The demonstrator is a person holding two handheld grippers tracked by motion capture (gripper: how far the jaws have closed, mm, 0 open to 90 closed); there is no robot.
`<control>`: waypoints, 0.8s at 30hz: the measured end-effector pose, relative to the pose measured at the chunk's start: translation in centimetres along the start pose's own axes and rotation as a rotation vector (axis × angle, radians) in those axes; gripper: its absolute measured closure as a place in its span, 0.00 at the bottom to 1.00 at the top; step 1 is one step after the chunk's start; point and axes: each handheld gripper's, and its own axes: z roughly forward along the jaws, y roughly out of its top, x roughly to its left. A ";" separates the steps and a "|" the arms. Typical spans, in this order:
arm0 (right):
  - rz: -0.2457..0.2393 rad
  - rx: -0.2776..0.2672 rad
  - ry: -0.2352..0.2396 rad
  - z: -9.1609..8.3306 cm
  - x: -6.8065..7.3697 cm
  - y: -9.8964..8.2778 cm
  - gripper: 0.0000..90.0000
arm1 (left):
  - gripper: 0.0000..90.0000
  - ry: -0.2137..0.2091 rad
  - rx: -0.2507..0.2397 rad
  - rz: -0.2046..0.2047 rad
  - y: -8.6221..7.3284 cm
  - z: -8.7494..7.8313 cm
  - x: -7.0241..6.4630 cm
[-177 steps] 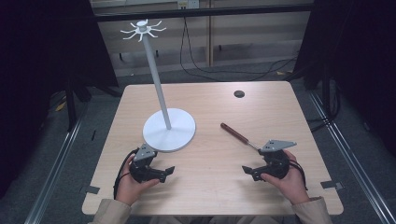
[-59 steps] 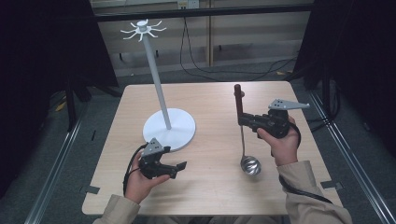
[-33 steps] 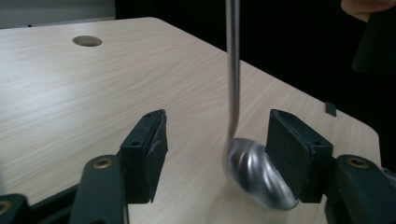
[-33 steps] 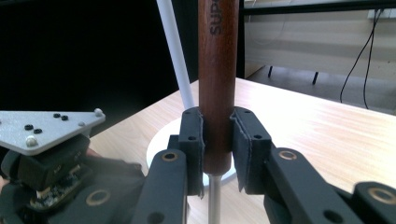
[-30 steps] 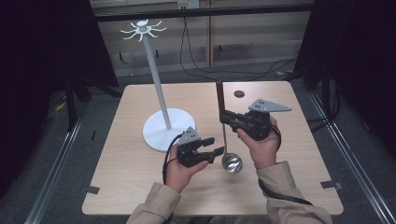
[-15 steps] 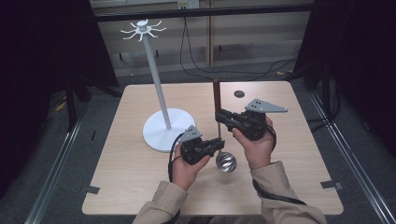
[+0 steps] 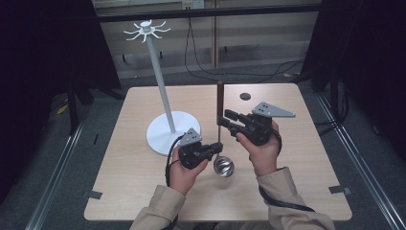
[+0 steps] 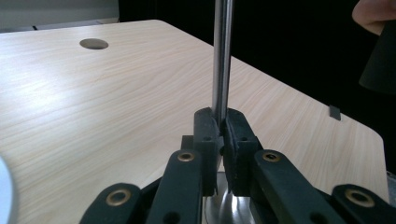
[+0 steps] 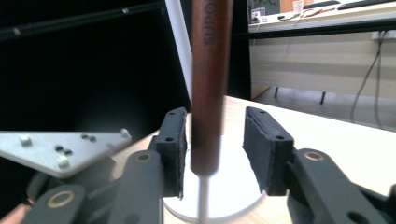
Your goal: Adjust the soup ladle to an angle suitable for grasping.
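Ladle handed over, upright above the table.

High view: the ladle (image 7: pixel 220 125) stands upright over the wooden table (image 7: pixel 143 191), bowl down, right of the white hanger stand (image 7: pixel 165 120); left gripper (image 7: pixel 218 149) grips its metal shaft.
Left gripper view: jaws clamped on the steel shaft (image 8: pixel 222 60).
Right gripper view: jaws have just been opening, apart beside the brown handle (image 9: pixel 210 84) between them.
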 end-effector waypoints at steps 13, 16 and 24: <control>-0.038 0.120 -0.075 -1.8 -2.1 -3.8 0.25 | 0.94 0.026 -0.014 0.011 0.2 -2.7 1.5; -0.039 0.136 -0.079 -2.0 -2.4 -4.6 0.19 | 0.94 0.031 -0.021 0.010 0.3 -3.0 1.7; -0.097 0.215 -0.083 -1.9 -2.3 -7.1 0.08 | 0.94 0.040 -0.026 0.018 0.5 -3.5 2.0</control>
